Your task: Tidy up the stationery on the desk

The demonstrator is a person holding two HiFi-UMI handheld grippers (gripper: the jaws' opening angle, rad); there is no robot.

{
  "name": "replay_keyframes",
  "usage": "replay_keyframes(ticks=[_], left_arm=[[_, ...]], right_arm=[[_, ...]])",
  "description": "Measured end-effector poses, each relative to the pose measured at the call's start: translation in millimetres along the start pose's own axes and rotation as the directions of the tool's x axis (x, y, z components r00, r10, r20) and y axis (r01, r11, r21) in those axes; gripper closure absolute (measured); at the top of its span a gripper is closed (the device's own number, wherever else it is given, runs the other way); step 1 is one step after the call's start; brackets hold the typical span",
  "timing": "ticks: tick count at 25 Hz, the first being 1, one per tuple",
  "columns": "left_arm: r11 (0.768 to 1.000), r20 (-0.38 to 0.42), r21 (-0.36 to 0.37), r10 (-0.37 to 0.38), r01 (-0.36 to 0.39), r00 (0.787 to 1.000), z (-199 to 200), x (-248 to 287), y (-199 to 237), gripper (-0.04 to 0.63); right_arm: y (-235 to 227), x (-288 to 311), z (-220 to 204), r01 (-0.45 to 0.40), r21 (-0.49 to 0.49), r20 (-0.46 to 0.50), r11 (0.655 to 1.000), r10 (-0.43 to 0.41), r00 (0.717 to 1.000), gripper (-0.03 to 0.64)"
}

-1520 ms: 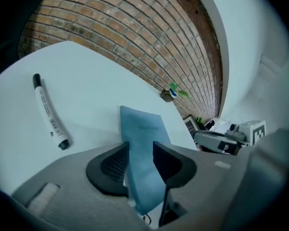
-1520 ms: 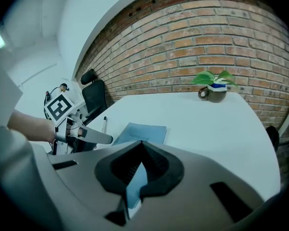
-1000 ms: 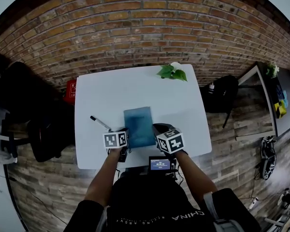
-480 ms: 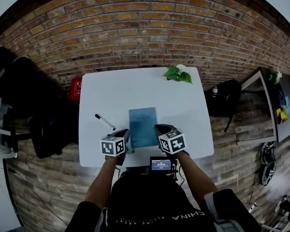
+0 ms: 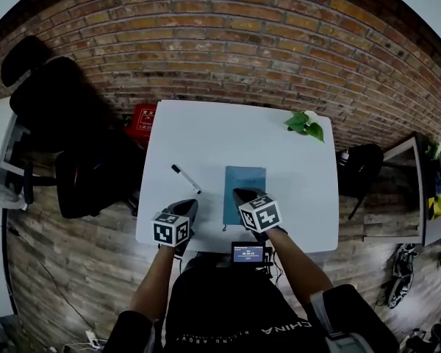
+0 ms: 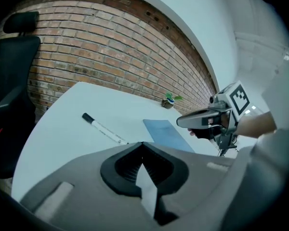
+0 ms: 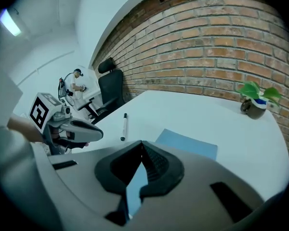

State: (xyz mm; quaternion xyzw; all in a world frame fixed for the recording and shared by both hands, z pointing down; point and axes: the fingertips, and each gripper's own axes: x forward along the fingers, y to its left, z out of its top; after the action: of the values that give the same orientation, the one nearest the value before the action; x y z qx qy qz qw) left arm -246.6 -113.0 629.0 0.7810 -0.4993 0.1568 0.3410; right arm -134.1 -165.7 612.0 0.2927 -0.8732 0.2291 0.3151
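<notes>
A white table (image 5: 206, 131) stands by a brick wall (image 5: 206, 43). A blue notebook (image 5: 244, 193) lies flat on the table, near the side where the person stands. A white pen with a black cap (image 5: 185, 179) lies on the table to the left of the notebook, not touching it. A little green plant in a pot (image 5: 305, 123) sits at the far right corner, well away from both.

The left gripper (image 5: 187, 206) is held over the near edge of the table, close to the pen. Its jaws are pressed together at the tips, and nothing is between them. The right gripper (image 5: 241, 193) is held over the near end of the notebook. Its jaws are pressed together too, with nothing in them.

A black chair (image 5: 66, 123) stands on the wood floor to the left of the table
</notes>
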Motion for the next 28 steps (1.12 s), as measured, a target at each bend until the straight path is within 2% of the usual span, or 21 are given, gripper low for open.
replay_keyframes(ticks=[8,16,25,28], left_arm=[[0.999,-0.008,0.026,0.045,-0.045,0.999,-17.9,-36.3,44.4,0.584],[0.998,-0.018,-0.013,0.061,-0.061,0.998,-35.4,-62.2,78.2,0.583],[0.999,-0.029,-0.005,0.045,-0.045,0.999,-40.5,-64.6,83.5,0.584],[0.999,-0.033,-0.010,0.048,-0.048,0.998,-43.6,-65.9,87.0,0.584]], right_arm=[[50.4,72.5,19.9,-0.065,-0.110,-0.087,0.992,0.055,0.995,0.572],[81.9,135.6,27.5,-0.081,-0.179,-0.180,0.981,0.049,0.983,0.502],[79.9,167.4,17.6,-0.044,-0.221,-0.255,0.974,-0.015,0.967,0.506],[78.0,166.9,20.0,-0.024,-0.227,-0.247,0.974,-0.034,0.968,0.536]])
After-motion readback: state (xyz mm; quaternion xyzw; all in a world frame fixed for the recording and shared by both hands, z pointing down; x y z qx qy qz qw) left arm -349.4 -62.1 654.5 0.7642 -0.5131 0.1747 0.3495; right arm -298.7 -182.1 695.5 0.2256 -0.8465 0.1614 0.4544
